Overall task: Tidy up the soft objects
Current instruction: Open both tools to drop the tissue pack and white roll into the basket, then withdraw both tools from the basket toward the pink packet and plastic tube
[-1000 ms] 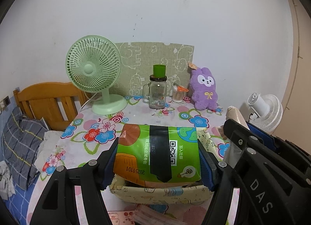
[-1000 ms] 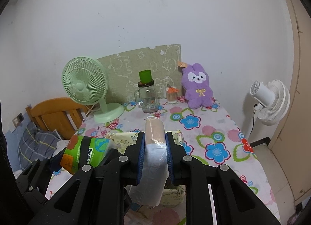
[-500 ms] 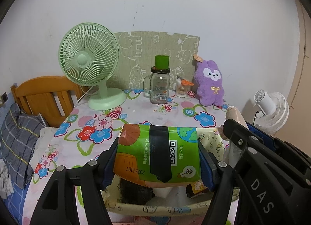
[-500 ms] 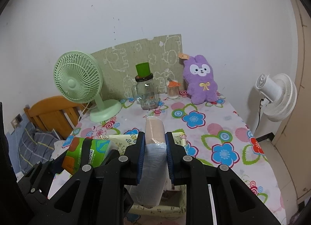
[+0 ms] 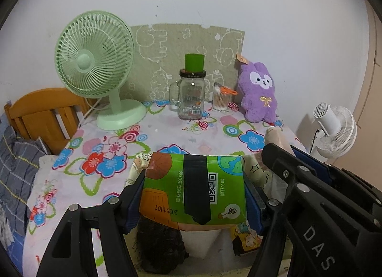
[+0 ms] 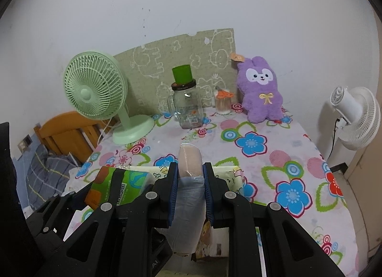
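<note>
Two grippers, both loaded. Left gripper [image 5: 194,195] clamps a green and orange tissue pack [image 5: 194,189] across its width, blue pads pressed on both short ends, pack face-up with QR code showing. Right gripper [image 6: 190,181] is squeezed narrow on a beige roll in clear wrap [image 6: 189,191], roll pointing forward between the pads, its far end sticking out past the fingertips.

Landmark: fabric storage box [image 5: 256,169], pale yellow with cartoon print, at the near edge of the floral tablecloth [image 5: 167,138]. Tissue pack hangs just above the box's left half, not resting on anything visible. Under the pack, inside the box: a dark fuzzy item [image 5: 160,243] at left, something white in the middle, a colourful printed item [image 5: 243,236] at right. Beige roll is held over the box's right part, beside the tissue pack; whether the two touch, cannot tell.

Behind the box, at the far table edge against the wall: green desk fan [image 5: 95,62] far left, glass jar mug [image 5: 192,95] with a green cup [image 5: 194,62] on its lid straight behind, cotton swab container [image 5: 220,99] just right of the jar, purple plush bunny [image 5: 259,93] far right. Green patterned board [image 5: 167,45] leans on the wall behind them. White fan [image 5: 336,131] off the table, right of the box. Wooden headboard [image 5: 43,109] and plaid bedding [image 5: 16,164] left of the box, off the table.
</note>
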The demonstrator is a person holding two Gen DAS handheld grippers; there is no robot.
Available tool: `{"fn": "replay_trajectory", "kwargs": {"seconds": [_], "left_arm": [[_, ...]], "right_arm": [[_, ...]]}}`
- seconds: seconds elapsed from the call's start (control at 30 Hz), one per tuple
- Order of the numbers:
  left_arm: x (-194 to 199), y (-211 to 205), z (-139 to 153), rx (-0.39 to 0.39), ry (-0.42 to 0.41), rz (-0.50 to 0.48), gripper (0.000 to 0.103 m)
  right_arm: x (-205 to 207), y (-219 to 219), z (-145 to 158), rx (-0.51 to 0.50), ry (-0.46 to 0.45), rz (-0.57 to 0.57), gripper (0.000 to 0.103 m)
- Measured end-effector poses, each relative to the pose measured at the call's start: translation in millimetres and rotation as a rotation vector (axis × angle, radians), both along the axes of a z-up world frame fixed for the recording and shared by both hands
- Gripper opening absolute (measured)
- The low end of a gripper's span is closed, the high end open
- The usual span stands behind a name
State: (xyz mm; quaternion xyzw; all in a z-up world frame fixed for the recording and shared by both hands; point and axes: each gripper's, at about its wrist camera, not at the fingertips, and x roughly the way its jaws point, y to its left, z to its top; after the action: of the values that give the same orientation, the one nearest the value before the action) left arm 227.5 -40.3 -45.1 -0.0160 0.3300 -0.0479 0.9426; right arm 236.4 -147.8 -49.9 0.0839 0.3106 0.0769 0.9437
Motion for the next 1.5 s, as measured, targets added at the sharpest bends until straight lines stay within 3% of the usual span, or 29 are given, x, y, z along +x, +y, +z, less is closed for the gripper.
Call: {"fn": "replay_trajectory", "kwargs": {"seconds": [0.1, 0.23, 0.77, 0.87, 0.9, 0.93, 1.5], "left_arm": [[7.9, 0.2, -6.9, -0.012, 0.031, -0.012, 0.074], [14.9, 0.8, -15.8, -0.009, 0.061, -0.008, 0.086], [15.1, 9.7, -19.8, 0.048, 0.091, -0.012, 0.091], [15.0, 10.1, -19.8, 0.042, 0.091, -0.019, 0.091], [14.3, 10.3, -19.2, 0.037, 0.089, -0.023, 0.091], [13.5, 10.3, -18.3, 0.033, 0.086, -0.028, 0.091], [-18.7, 3.1, 7.0, 0.040, 0.006, -0.045, 0.097]], "right_arm": [[6.7, 1.4, -4.4, -0.008, 0.012, 0.006, 0.024], [16.2, 3.4, -12.8, -0.010, 0.041, 0.019, 0.024], [37.4, 19.8, -27.9, -0.008, 0.089, 0.129, 0.025], [37.0, 19.4, -28.0, -0.001, 0.096, 0.134, 0.042], [35.1, 18.7, -26.6, 0.007, 0.088, 0.135, 0.056], [33.4, 17.7, -25.4, 0.010, 0.078, 0.132, 0.063], [-3.0, 7.5, 1.1, 0.002, 0.019, 0.095, 0.084]]}}
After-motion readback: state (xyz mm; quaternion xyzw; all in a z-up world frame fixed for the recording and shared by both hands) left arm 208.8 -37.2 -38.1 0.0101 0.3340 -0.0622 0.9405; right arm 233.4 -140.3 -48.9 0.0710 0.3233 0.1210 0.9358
